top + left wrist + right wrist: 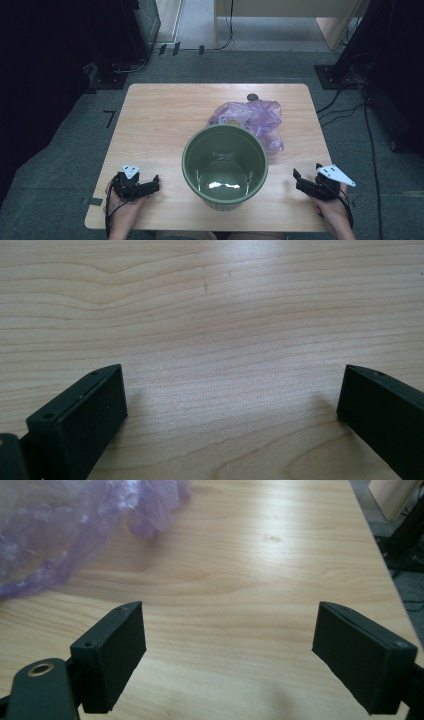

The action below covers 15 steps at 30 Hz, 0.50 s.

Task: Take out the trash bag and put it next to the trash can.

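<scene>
A green plastic bin [224, 166] stands upright and empty at the front middle of the wooden table [155, 125]. Behind it to the right lies a crumpled purple plastic bag [255, 117], also at the upper left of the right gripper view [60, 535]. My left gripper [154, 186] rests on the table left of the bin, open, with bare wood between its jaws [231, 377]. Right of the bin, my right gripper [306, 173] stands open and holds nothing [228, 612]; the bag lies ahead of its left jaw.
A small dark round object [252, 97] sits at the table's far edge. Dark carpet, cables and equipment stands surround the table. The table's right edge [385, 565] runs close beside the right gripper.
</scene>
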### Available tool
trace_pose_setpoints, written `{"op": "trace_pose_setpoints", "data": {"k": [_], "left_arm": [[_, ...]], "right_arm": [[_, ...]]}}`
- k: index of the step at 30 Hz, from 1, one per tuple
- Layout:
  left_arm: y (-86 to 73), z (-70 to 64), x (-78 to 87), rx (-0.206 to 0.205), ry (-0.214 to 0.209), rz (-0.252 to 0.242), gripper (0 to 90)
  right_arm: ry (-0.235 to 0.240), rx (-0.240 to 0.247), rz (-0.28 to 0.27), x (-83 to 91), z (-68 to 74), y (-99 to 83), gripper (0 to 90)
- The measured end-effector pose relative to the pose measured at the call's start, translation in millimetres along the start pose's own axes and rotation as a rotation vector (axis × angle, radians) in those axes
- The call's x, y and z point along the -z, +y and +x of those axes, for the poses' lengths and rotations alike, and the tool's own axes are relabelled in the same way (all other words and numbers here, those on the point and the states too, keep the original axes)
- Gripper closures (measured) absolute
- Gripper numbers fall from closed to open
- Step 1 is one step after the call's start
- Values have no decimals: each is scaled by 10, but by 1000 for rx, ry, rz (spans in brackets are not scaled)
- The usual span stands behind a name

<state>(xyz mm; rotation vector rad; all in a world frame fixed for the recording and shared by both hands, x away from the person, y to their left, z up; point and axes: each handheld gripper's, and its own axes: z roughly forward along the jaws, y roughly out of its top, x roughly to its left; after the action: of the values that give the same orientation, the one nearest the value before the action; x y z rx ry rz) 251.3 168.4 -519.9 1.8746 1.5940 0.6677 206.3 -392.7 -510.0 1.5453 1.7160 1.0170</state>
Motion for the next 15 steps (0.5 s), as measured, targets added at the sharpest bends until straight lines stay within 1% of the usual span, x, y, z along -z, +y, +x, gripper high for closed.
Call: {"op": "trace_pose_setpoints", "data": {"k": [6,11,15], "left_arm": [[0,0,0,0,0,0,0],[0,0,0,0,0,0,0],[0,0,0,0,0,0,0]], "right_arm": [[-39,22,33,82,-68,-93,135],[-52,23,54,159,-127,-175,135],[-74,27,71,210,-181,-220,136]]}}
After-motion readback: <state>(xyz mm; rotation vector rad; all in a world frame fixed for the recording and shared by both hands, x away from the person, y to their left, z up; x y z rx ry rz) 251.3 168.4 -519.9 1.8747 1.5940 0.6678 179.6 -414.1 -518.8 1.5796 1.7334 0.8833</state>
